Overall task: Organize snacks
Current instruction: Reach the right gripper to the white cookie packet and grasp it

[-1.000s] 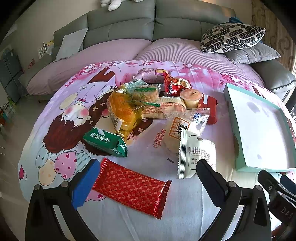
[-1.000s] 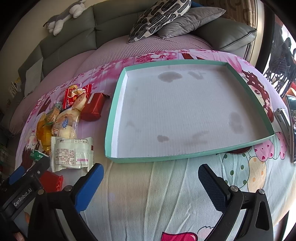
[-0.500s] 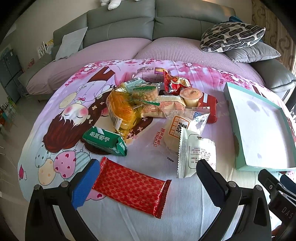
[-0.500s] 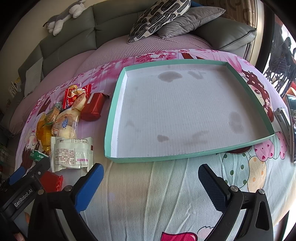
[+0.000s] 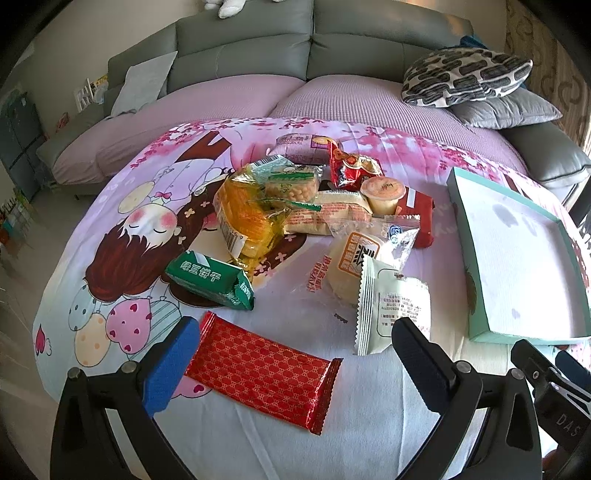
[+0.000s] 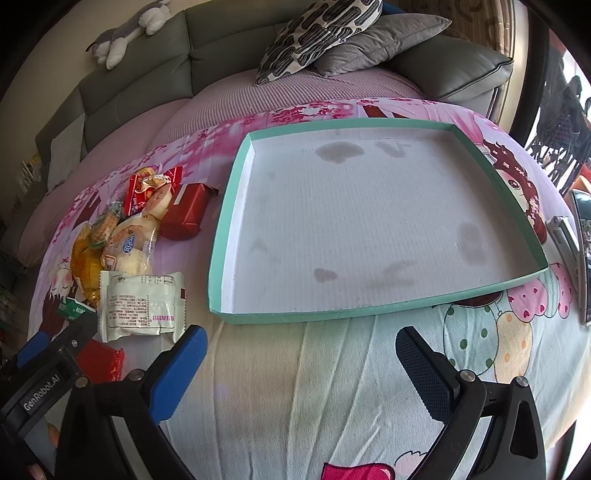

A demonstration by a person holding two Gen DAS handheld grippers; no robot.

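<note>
Left wrist view: left gripper [image 5: 291, 350] low in frame, jaws wide apart, holding nothing. Its blue pad sits at lower left, its black pad at lower right. Between the two lies a red patterned wrapper [image 5: 260, 371], flat on the cartoon-print cloth [image 5: 122, 236], its left end just beside the blue pad; contact cannot be judged.

Snack pile fills mid-frame. Green biscuit packet [image 5: 210, 278] left of centre, above the red wrapper. White sachet with printed label [image 5: 393, 302] right of centre, its lower edge by the black pad. Above it a clear-wrapped bun [image 5: 364, 251]. Yellow crinkled bag [image 5: 245, 221] at centre, pudding cup [image 5: 384, 192] and a dark red packet [image 5: 419, 210] further up and right.

Teal-rimmed shallow tray [image 5: 461, 229] at the right edge of frame, apart from the pile, white floor stained.

Right wrist view: right gripper [image 6: 301, 360] at bottom, jaws wide apart and holding nothing, over bare cloth [image 6: 295, 398]. The tray [image 6: 229, 206] takes the centre and upper right; nothing lies inside it. Snacks cluster at left of frame, the white sachet [image 6: 142, 304] nearest the blue pad. Grey sofa [image 6: 122, 92] across the top, patterned cushion [image 6: 317, 33] upper centre.
</note>
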